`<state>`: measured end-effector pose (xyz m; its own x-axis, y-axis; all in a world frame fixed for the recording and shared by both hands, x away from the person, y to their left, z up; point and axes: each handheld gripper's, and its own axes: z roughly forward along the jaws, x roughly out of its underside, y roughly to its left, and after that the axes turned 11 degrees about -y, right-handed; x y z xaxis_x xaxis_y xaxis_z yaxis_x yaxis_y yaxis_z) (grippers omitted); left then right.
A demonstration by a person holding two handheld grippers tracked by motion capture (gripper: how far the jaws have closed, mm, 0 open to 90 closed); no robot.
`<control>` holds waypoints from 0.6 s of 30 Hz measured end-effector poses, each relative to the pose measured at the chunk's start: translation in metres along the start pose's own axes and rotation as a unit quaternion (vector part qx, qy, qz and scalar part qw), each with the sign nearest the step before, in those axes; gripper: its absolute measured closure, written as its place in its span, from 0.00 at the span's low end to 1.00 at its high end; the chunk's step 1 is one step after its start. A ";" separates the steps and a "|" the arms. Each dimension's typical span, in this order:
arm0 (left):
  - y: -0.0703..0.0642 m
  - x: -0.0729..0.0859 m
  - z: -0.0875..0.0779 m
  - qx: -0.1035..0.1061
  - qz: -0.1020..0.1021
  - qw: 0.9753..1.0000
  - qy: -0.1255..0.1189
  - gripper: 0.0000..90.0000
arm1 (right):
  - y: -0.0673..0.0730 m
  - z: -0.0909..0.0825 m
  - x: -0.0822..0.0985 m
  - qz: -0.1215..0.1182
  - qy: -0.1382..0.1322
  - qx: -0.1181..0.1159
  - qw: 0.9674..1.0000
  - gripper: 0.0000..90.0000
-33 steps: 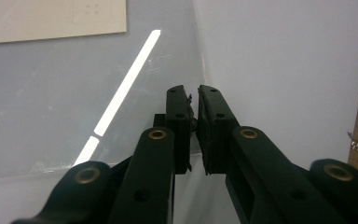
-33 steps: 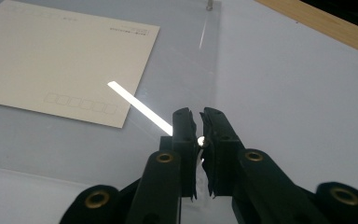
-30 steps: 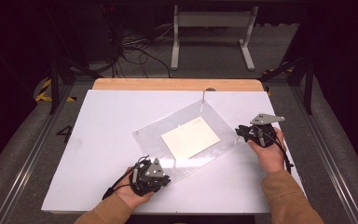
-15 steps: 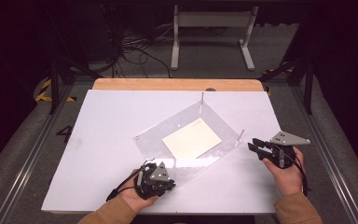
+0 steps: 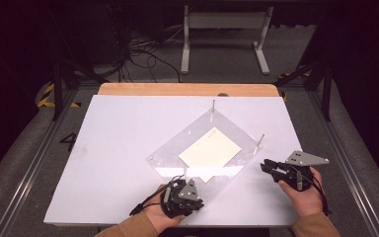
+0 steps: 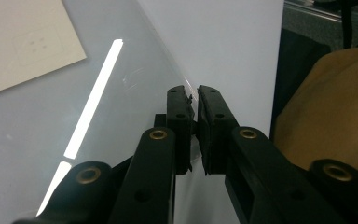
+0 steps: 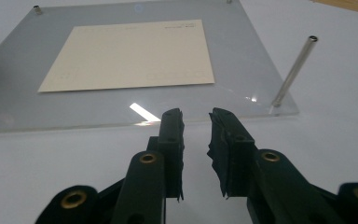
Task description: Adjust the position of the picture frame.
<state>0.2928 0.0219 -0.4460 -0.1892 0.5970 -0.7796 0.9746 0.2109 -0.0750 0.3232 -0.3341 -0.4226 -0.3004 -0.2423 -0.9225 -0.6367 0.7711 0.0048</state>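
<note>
From my screen the high view looks forward and down over the whole white table, with the clear plate near the middle and far from the lens. The left gripper view sits very close on that plate's edge, with the cream card at 10 o'clock. The right gripper view looks low across the table toward 12 o'clock, sharing the plate, the card and a metal pin.

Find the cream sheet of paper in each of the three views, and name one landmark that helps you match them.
High view: the cream paper lies mid-table under the clear acrylic plate.
Left gripper view: its corner fills the upper left, under the plate.
Right gripper view: it lies upper centre, beyond the jaws.
Shared landmark: the clear acrylic plate over the paper.
</note>
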 end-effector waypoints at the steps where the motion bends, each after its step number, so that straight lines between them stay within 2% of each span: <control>1: -0.003 -0.004 0.006 0.008 0.004 1.000 -0.002 0.93 | 0.002 0.001 0.000 0.000 0.001 -0.004 1.000 0.82; 8: -0.007 -0.017 0.022 0.036 0.008 0.999 -0.001 0.93 | 0.004 0.003 0.002 0.005 0.003 -0.020 1.000 0.84; 10: -0.007 -0.017 0.023 0.038 0.004 0.999 -0.003 0.93 | 0.005 0.005 0.003 0.005 0.004 -0.024 1.000 0.84; 13: -0.001 -0.015 0.020 0.052 -0.011 0.999 -0.008 0.92 | 0.006 0.006 0.005 0.006 0.008 -0.026 1.000 0.84; 14: 0.001 -0.015 0.018 0.052 -0.014 0.998 -0.014 0.89 | 0.006 0.006 0.005 0.006 0.009 -0.026 1.000 0.83; 15: 0.006 -0.015 0.008 0.038 -0.021 0.999 -0.031 0.86 | 0.006 0.007 0.006 0.009 0.009 -0.029 1.000 0.83; 16: 0.006 -0.015 0.008 0.038 -0.021 0.999 -0.031 0.85 | 0.006 0.007 0.006 0.009 0.009 -0.029 1.000 0.83; 18: 0.016 -0.014 -0.005 0.022 -0.031 0.998 -0.049 0.85 | 0.006 0.008 0.007 0.009 0.008 -0.029 0.999 0.83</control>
<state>0.3104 0.0208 -0.4332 -0.2381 0.5058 -0.8292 0.9664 0.2088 -0.1502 0.3228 -0.3268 -0.4317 -0.3232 -0.2388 -0.9157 -0.6717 0.7395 0.0442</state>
